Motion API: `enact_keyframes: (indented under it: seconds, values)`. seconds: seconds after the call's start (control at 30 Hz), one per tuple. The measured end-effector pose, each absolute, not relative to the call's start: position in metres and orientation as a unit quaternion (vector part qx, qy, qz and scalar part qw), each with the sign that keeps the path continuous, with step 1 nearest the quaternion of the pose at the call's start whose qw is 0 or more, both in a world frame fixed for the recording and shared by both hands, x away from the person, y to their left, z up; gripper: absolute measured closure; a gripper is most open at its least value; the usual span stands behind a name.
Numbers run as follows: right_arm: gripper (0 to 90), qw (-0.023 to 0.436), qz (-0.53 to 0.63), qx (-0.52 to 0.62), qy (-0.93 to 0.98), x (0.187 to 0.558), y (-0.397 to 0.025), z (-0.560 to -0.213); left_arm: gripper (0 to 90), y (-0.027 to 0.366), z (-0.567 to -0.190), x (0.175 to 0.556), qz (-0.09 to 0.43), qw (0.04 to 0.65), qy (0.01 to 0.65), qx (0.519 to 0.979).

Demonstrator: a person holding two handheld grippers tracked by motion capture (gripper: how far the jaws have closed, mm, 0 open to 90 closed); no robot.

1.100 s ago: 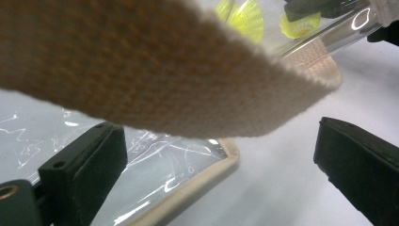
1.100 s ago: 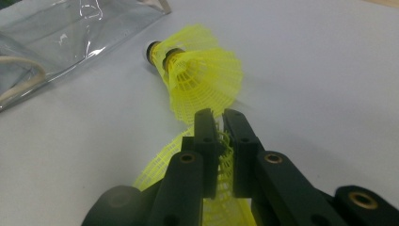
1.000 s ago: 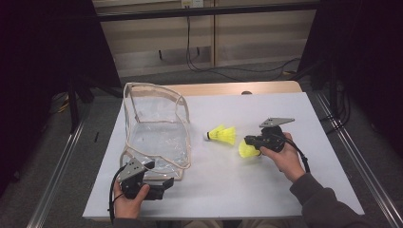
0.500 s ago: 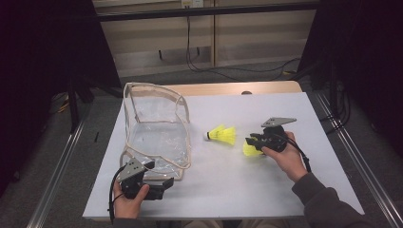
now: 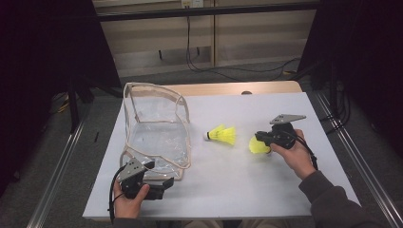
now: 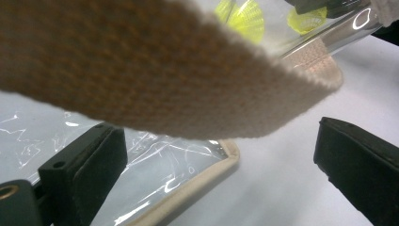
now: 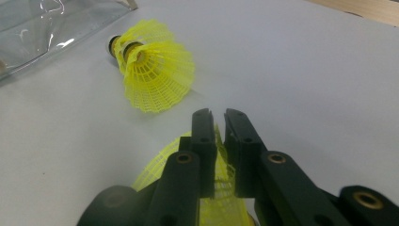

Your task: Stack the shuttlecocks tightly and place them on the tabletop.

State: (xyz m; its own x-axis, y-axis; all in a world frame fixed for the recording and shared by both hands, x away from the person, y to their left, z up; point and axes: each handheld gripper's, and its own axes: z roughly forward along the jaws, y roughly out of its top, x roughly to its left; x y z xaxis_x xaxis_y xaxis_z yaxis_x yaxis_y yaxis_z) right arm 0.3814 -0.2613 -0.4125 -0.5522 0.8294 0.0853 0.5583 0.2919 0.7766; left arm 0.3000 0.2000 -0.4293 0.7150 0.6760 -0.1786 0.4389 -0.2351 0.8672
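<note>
A clear plastic pouch (image 5: 157, 137) with beige trim stands open on the white table, left of centre. My left gripper (image 5: 160, 179) sits open at its near corner; in the left gripper view the jaws (image 6: 221, 165) stand wide apart around the pouch's beige edge (image 6: 188, 193), and a beige strap (image 6: 155, 70) crosses close overhead. My right gripper (image 5: 260, 138) is shut on the net skirt of a yellow shuttlecock (image 5: 258, 146), with the mesh (image 7: 160, 165) pinched between the fingertips (image 7: 219, 117). A second yellow shuttlecock (image 5: 222, 134) (image 7: 155, 75) lies on its side between pouch and right gripper.
The white table top (image 5: 285, 190) ends in a wooden strip (image 5: 237, 88) at the far edge. Metal rails (image 5: 356, 156) run along both sides. Cables (image 5: 228, 69) lie on the floor beyond the table.
My right gripper, holding the shuttlecock, has shifted slightly to the right. The left gripper and the pouch have stayed put.
</note>
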Motion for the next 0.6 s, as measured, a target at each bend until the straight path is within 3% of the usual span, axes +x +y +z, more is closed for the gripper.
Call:
enact_keyframes:
  seconds: [0.4,0.6]
  values:
    - [85.0,0.146,0.43,0.402,0.795,0.379,-0.226,-0.406,3.0,0.2,-0.429,0.3,0.118,0.504,0.358,0.777]
    - [80.6,0.141,0.426,0.4,0.799,0.379,-0.218,-0.412,3.0,0.2,-0.429,0.3,0.118,0.504,0.358,0.777]
